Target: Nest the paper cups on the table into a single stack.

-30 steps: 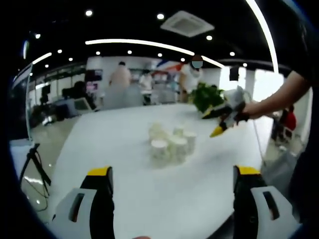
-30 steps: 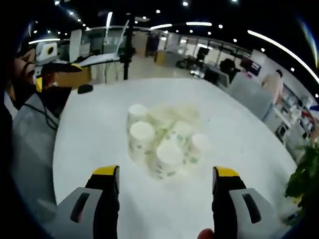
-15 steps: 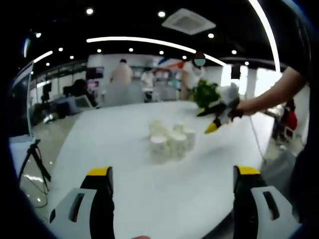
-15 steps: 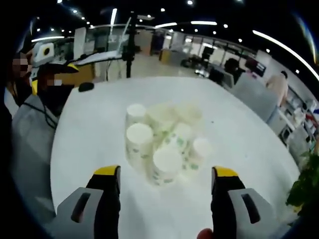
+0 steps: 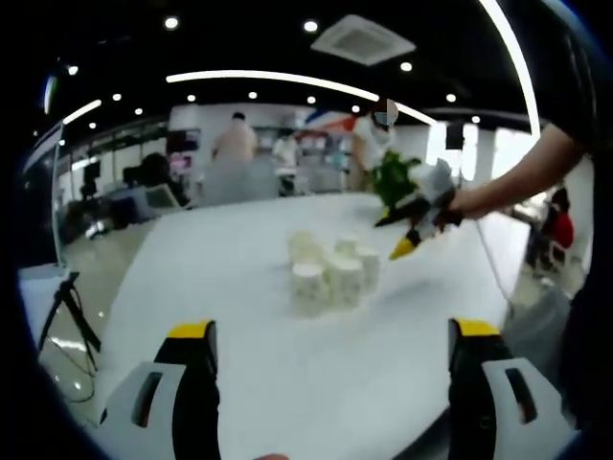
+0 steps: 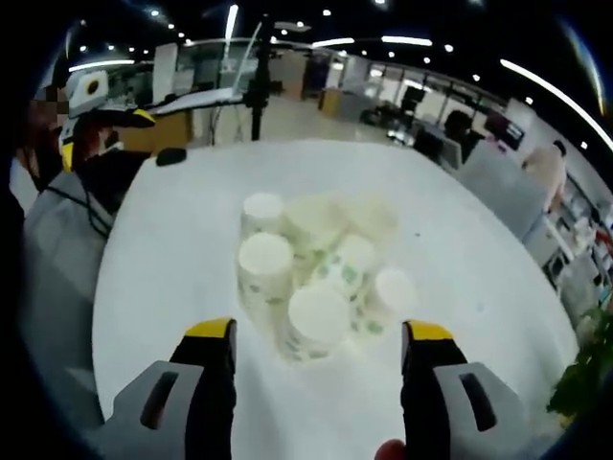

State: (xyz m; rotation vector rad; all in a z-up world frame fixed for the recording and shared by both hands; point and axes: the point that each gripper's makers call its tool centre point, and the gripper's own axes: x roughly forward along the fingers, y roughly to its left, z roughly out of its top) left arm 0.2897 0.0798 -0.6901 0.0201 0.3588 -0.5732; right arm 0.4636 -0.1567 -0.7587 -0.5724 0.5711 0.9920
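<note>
Paper cups, tapered, matte, green-printed and upside down, cluster mid-way on your smooth white round table, with your right gripper spread empty just before them and your left gripper likewise spread, farther back.

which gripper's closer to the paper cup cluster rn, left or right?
Right. The right gripper is open just short of the paper cups, its jaws flanking the nearest one. The left gripper is open too, with a wide stretch of bare table between.
</note>
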